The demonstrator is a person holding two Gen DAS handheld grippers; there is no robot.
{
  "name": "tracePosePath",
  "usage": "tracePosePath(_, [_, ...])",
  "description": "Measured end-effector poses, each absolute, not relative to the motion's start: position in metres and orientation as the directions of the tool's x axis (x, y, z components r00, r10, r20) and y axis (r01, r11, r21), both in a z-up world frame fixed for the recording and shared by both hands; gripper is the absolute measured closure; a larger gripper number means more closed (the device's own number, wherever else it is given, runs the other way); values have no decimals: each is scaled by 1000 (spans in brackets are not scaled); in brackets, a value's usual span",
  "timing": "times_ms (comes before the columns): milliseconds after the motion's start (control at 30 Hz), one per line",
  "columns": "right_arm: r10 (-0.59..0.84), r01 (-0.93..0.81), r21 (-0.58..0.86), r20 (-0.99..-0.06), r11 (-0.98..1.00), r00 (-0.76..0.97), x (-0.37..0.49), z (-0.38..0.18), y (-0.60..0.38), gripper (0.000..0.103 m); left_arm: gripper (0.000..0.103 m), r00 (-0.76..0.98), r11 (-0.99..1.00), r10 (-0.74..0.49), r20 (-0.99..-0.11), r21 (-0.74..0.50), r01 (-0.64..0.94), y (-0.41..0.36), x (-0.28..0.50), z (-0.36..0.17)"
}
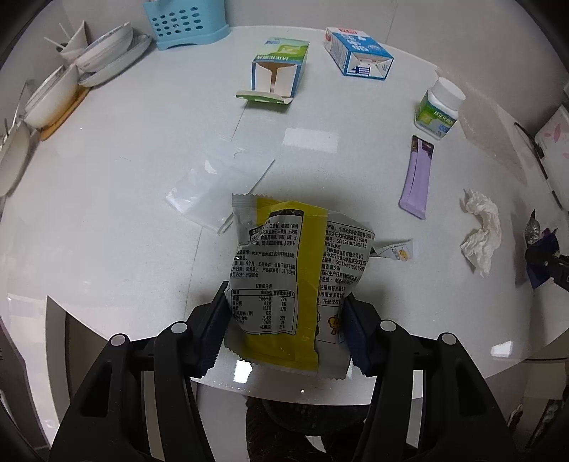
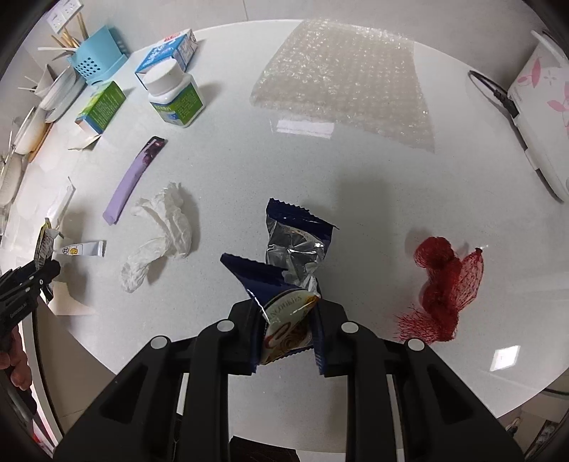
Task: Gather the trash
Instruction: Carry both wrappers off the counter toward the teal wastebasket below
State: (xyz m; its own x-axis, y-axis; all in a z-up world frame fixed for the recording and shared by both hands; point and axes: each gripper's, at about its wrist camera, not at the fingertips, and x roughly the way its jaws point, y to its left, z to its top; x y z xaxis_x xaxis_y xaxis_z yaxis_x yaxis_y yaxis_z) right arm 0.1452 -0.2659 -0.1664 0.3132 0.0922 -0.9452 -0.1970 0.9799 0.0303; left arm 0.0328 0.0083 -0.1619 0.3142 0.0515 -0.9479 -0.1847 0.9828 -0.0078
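My left gripper [image 1: 286, 320] is shut on a yellow and grey snack bag [image 1: 291, 263], which hangs just above the white round table [image 1: 142, 149]. My right gripper [image 2: 286, 332] is shut on a torn dark blue cookie wrapper [image 2: 290, 256] with a silver inside, lifted off the table. Other trash lies around: a crumpled tissue [image 2: 160, 231], a lilac stick wrapper [image 2: 133, 181], a red mesh net [image 2: 444, 288], a clear plastic bag [image 1: 217, 184] and a small torn wrapper strip [image 2: 83, 248]. The left gripper [image 2: 42, 270] shows at the left edge of the right wrist view.
Two empty cartons [image 1: 279, 69] [image 1: 359, 51], a white pill bottle [image 2: 174, 94], a sheet of bubble wrap [image 2: 345, 78], a blue utensil holder [image 1: 183, 23], stacked bowls and plates [image 1: 96, 57] and a white flowered appliance [image 2: 540, 106] stand farther back on the table.
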Motion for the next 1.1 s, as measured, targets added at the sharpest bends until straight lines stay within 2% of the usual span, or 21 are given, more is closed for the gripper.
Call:
tracePosePath(300, [131,-230,44,-916,972,380,127,-158,-272,82,46,376,974,116,-919,32,-223,-9,11,-136])
tracePosePath(500, [150,-217,63,-897,974,416,104,-148,-274,82,46,409,976,113,-906,23,-217,-10,-5,-117])
tracePosePath(1100, [92,-66,68,-858,996,506,-1,-122,-233,82,46,500,999,-24,-866,-43,-26,-7,-56,-91])
